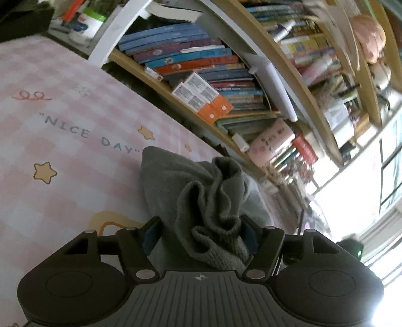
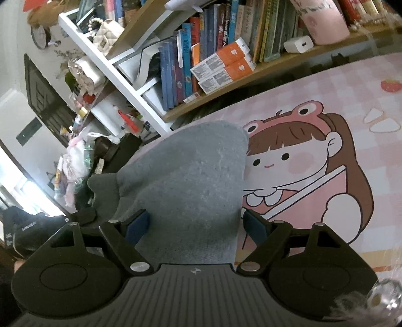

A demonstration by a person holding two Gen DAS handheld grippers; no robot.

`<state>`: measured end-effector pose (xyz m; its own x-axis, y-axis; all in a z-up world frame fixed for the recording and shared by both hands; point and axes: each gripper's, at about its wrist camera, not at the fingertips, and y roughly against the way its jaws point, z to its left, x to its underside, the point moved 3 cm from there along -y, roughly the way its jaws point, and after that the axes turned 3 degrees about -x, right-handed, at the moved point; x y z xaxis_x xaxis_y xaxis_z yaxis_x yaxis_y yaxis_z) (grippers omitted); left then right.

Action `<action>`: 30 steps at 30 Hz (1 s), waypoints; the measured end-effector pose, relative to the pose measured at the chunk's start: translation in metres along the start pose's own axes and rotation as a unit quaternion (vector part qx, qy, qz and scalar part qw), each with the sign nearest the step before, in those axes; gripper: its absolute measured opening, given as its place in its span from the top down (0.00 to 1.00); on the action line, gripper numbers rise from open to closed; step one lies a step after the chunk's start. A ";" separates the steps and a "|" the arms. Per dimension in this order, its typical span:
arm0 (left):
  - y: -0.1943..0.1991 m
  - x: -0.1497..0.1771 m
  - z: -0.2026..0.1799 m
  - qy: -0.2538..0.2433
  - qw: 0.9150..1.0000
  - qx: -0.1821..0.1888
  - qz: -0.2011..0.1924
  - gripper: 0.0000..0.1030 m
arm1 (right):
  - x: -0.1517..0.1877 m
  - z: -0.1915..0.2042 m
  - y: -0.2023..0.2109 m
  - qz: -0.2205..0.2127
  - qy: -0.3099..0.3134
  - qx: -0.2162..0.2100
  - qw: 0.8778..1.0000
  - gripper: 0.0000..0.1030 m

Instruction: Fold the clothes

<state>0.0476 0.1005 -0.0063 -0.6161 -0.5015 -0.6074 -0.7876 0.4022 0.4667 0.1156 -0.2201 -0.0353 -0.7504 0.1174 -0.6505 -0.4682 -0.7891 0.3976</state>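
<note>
Pointing slightly downward over the tabletop [image 1: 62, 140], both tongs sit low w/ grey knit garment between their blue pads.

Left tongs [image 1: 201, 232]: jaws part-open; bunched, wrinkled cloth fills the gap. Whether the pads press on it can't be told from left wrist view. No earlier pic, so only the present stance noted.

Right tongs [image 2: 194, 223]: jaws wide apart, straddling a flat fold; right pad clear of the cloth edge, left pad at or over the cloth, contact unclear. Not gripping.

Garment [image 2: 186, 176]: grey-green knit, lying on the tabletop. In right wrist view it is a smooth, tapered flat panel w/ rounded far end, beside the cartoon girl print [image 2: 296, 161] on the pink check mat. In left wrist view the near part [image 1: 211, 201] is crumpled into ridges, far part flat, just past the "NICE DAY" lettering [image 1: 90, 133].

Containers: wooden bookshelf [image 2: 251, 75] behind the tabletop edge holds upright books [image 2: 181, 63], two orange-white boxes [image 2: 223, 65] leaning in front, a white charger block [image 2: 299, 45], a pink box [image 2: 324, 22].
</note>
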 end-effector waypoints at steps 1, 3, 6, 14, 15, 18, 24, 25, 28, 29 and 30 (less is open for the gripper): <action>-0.001 0.000 -0.001 0.003 1.000 -0.001 -0.007 0.49 | 0.000 -0.001 0.000 0.000 -0.001 0.000 1.000 0.20; 0.000 0.001 -0.011 -0.022 1.000 -0.010 -0.019 0.62 | 0.000 -0.001 0.000 -0.001 -0.003 0.001 1.000 0.20; 0.012 0.001 -0.027 -0.055 0.998 -0.013 -0.031 0.68 | -0.001 -0.002 0.001 -0.004 -0.008 -0.001 1.000 0.20; 0.022 0.004 -0.002 -0.025 0.999 -0.032 -0.009 0.60 | -0.001 -0.001 0.000 0.001 -0.008 -0.008 1.000 0.20; 0.021 0.006 0.008 -0.002 0.999 -0.033 -0.005 0.59 | -0.001 -0.001 -0.001 0.003 -0.008 -0.009 1.000 0.20; 0.023 0.006 0.021 0.044 0.999 -0.025 0.004 0.32 | 0.000 -0.002 -0.001 0.005 -0.013 -0.013 1.000 0.20; 0.017 0.005 0.013 0.036 0.999 -0.005 0.005 0.30 | 0.001 -0.003 0.000 0.017 -0.048 -0.018 0.999 0.27; 0.013 0.007 0.012 0.033 0.999 -0.008 0.009 0.30 | 0.002 -0.002 0.000 0.020 -0.049 -0.016 0.998 0.29; 0.001 0.010 0.007 0.019 1.000 -0.016 0.015 0.32 | 0.005 0.003 -0.001 0.027 -0.043 -0.012 0.999 0.41; 0.000 0.011 0.004 0.010 1.000 -0.020 0.012 0.37 | 0.005 0.006 -0.001 0.028 -0.035 -0.011 0.999 0.48; -0.001 0.011 0.002 0.002 1.000 -0.023 0.009 0.42 | 0.005 0.010 0.001 0.025 -0.022 -0.009 0.999 0.55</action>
<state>0.0415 0.0958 -0.0147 -0.6305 -0.4968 -0.5963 -0.7757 0.3754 0.5074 0.1066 -0.2145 -0.0320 -0.7929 0.1033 -0.6006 -0.4213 -0.8050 0.4177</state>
